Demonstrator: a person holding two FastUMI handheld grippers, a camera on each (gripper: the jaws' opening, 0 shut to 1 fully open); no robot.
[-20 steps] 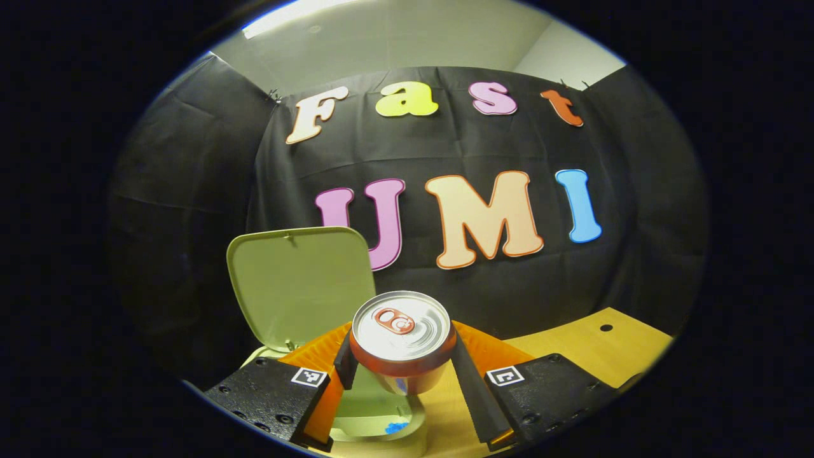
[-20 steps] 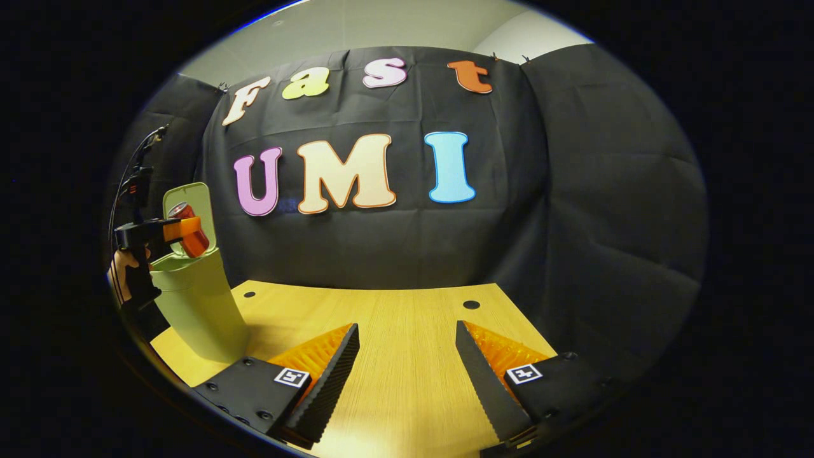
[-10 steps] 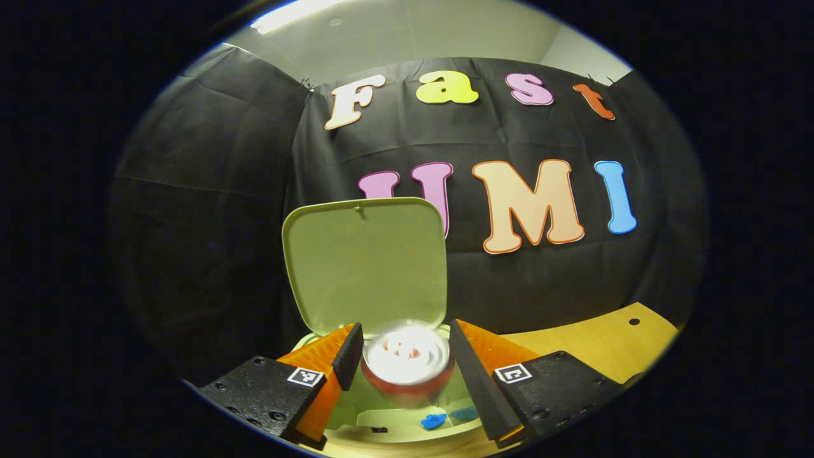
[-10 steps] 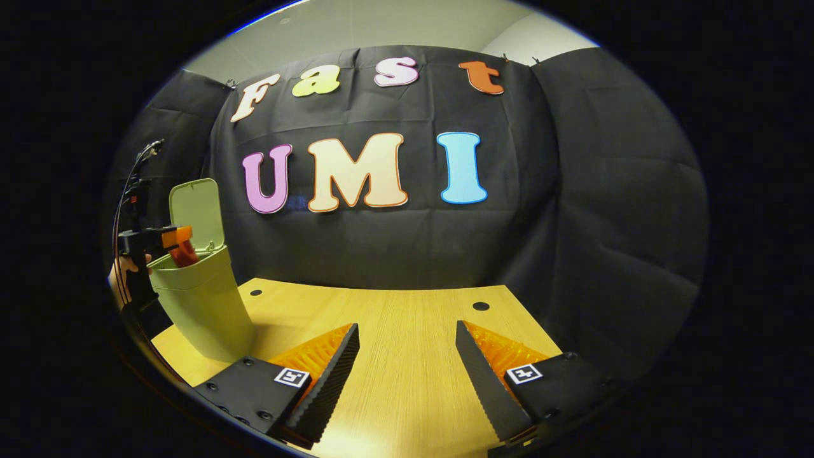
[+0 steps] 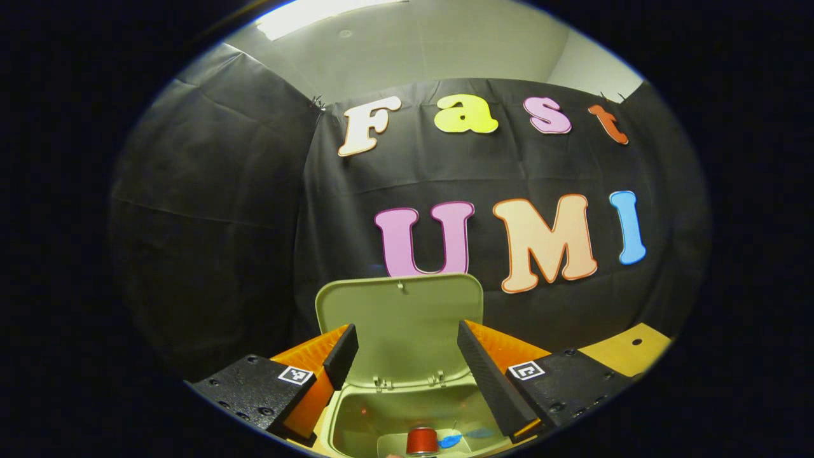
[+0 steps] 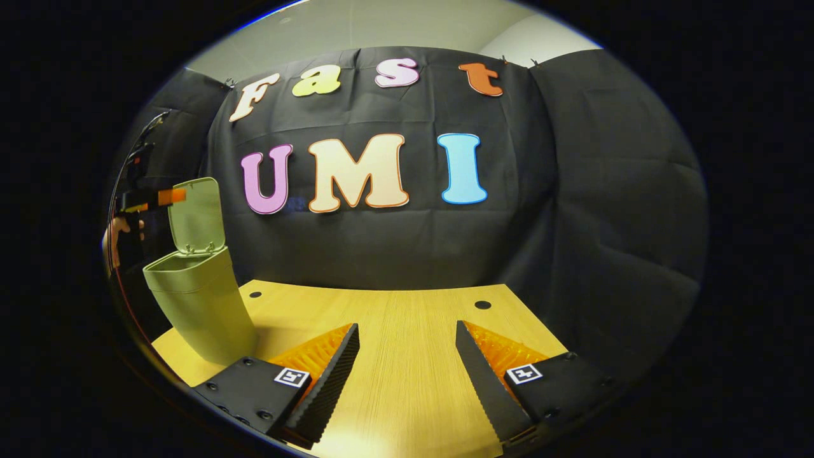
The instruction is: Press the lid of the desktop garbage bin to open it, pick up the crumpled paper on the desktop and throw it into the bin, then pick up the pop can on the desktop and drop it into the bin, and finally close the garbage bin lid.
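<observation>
In the left gripper view the pale green bin point(image 5: 356, 420) stands right below me with its lid point(image 5: 399, 324) raised upright. The red pop can point(image 5: 422, 440) lies at the bottom inside, next to blue scraps point(image 5: 450, 439). My left gripper point(image 5: 407, 346) hangs open above the bin's mouth with nothing between its fingers. In the right gripper view the bin point(image 6: 200, 299) stands at the table's far left, lid point(image 6: 197, 216) up, and the left gripper point(image 6: 156, 198) is held by a hand above it. My right gripper point(image 6: 407, 356) is open over the wooden table point(image 6: 407, 318).
The black cloth wall stands close behind the bin and table. The table point(image 5: 629, 346) has small round holes point(image 6: 482, 305) near its back edge. A cable point(image 6: 137, 159) hangs at the far left above the held gripper.
The left gripper opened and let the can go; the can fell from between the fingers to the bin's bottom. The left gripper then rose above the bin. The right gripper stayed put.
</observation>
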